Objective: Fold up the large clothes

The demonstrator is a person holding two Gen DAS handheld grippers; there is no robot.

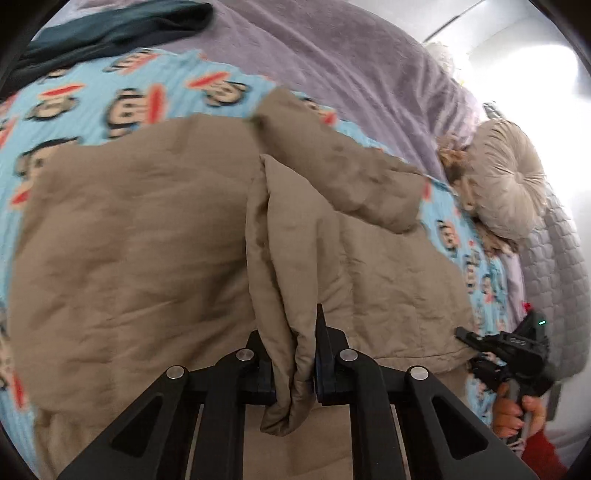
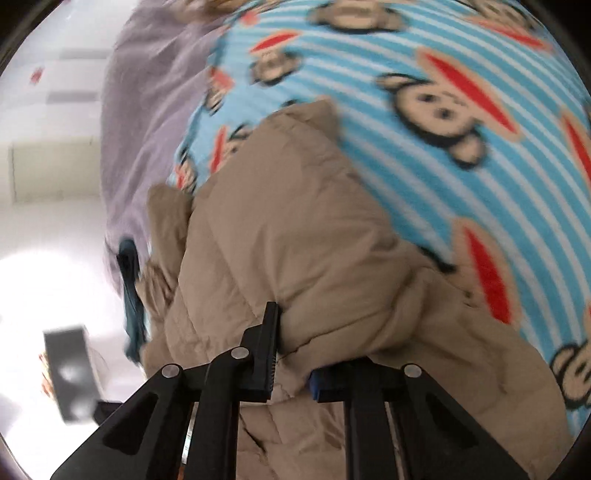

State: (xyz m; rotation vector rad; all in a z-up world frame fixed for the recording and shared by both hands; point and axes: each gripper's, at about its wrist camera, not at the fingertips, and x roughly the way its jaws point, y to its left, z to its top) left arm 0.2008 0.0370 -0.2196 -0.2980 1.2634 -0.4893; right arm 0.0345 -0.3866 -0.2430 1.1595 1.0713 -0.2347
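A tan quilted jacket lies spread on a blue monkey-print blanket on the bed. My left gripper is shut on a bunched fold of the jacket, which hangs between the fingers. One sleeve lies folded across the body. In the left wrist view my right gripper pinches the jacket's right edge, held by a hand. In the right wrist view my right gripper is shut on the jacket; the fabric covers the right finger.
A purple bedspread lies beyond the blanket. A dark teal garment sits at the far left. A round beige cushion and a grey quilted cover are at the right. A dark box stands on the floor.
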